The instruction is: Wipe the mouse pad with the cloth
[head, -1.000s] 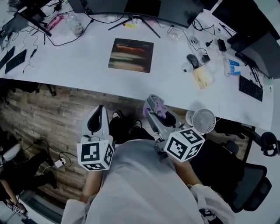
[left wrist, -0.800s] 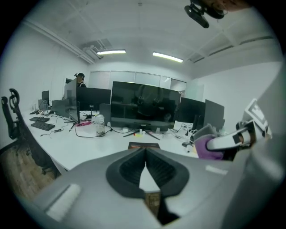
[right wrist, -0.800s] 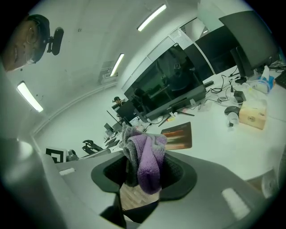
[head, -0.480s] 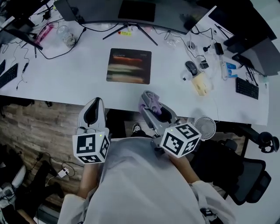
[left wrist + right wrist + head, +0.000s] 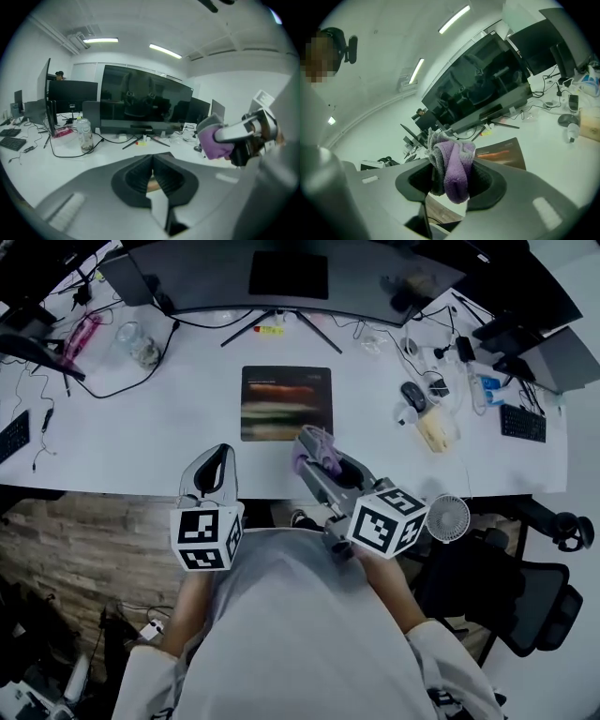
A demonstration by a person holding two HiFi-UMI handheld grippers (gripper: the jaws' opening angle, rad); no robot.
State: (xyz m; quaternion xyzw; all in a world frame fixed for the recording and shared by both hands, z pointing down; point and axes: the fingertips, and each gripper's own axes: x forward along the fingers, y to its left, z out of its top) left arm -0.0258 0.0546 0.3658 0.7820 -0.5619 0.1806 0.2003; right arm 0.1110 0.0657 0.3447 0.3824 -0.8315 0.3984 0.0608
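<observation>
A dark mouse pad [image 5: 286, 402] with coloured streaks lies on the white desk [image 5: 169, 418] in front of the monitor stand; it also shows in the right gripper view [image 5: 502, 153]. My right gripper [image 5: 314, 448] is shut on a purple and grey cloth [image 5: 317, 455], bunched between its jaws [image 5: 451, 168], just off the pad's near right corner. My left gripper [image 5: 218, 465] is shut with nothing in it, above the desk's front edge, left of the pad. In the left gripper view the cloth [image 5: 214, 139] shows at the right.
A large monitor [image 5: 281, 273] stands behind the pad. A mouse [image 5: 413, 396] and cables lie to the right, a plastic bottle [image 5: 141, 344] to the left. A small fan [image 5: 447, 517] and an office chair [image 5: 525, 601] stand at the right, below the desk edge.
Both grippers have moved forward from over the floor to the desk's front edge. The right gripper, still holding the cloth, has come close to the pad.
</observation>
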